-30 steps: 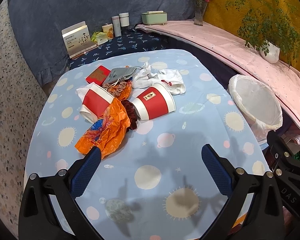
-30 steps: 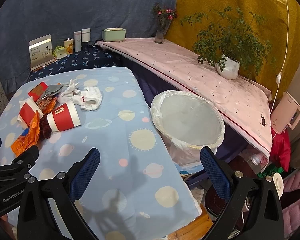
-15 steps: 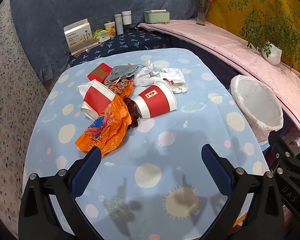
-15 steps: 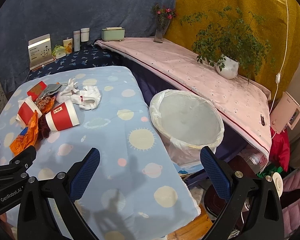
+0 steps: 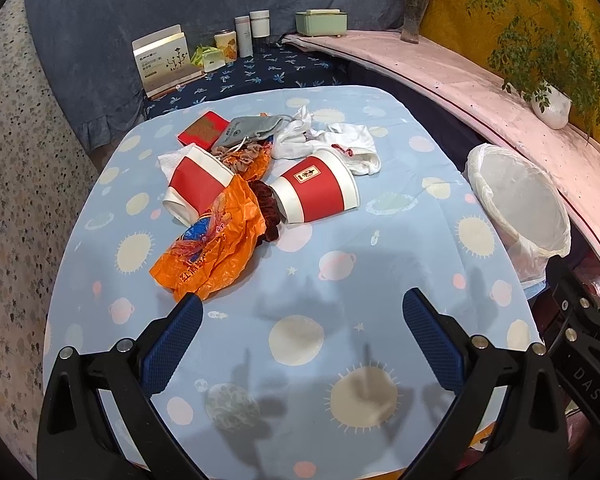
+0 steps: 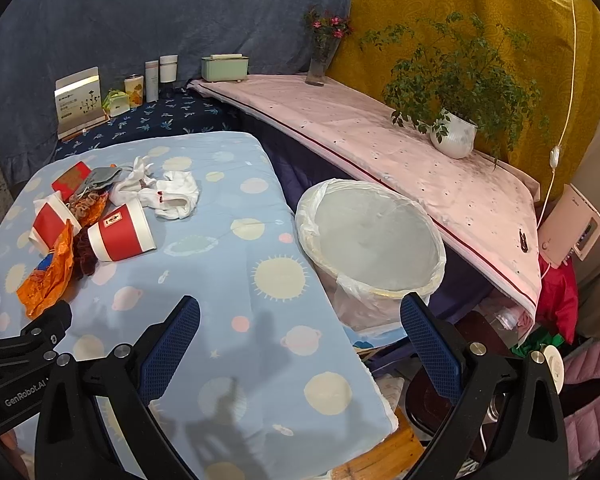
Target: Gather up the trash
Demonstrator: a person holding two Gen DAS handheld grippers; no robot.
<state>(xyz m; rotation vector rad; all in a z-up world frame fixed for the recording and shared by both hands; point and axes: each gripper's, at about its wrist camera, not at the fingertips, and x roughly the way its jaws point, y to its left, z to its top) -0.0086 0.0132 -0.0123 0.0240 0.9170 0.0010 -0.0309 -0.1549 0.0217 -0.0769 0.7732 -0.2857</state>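
Note:
A heap of trash lies on the blue planet-print table (image 5: 300,280): an orange plastic bag (image 5: 214,244), two tipped red-and-white paper cups (image 5: 318,192) (image 5: 198,186), a dark red scrunchie (image 5: 266,210), white cloth (image 5: 332,142), a grey pouch (image 5: 252,128) and a red packet (image 5: 203,130). A white-lined bin (image 6: 374,240) stands off the table's right edge. My left gripper (image 5: 300,320) hovers open over the near table, short of the orange bag. My right gripper (image 6: 300,320) is open and empty, straddling the table edge beside the bin.
A dark blue shelf behind the table holds a card stand (image 5: 164,60), tins and bottles (image 5: 252,34). A pink-covered ledge (image 6: 380,128) carries a green box, a flower vase (image 6: 320,56) and a potted plant (image 6: 456,132). Clutter lies on the floor at right.
Both grippers have drifted slightly back and up, so the trash heap and bin sit a little lower in view. Nothing was grasped; both stay open.

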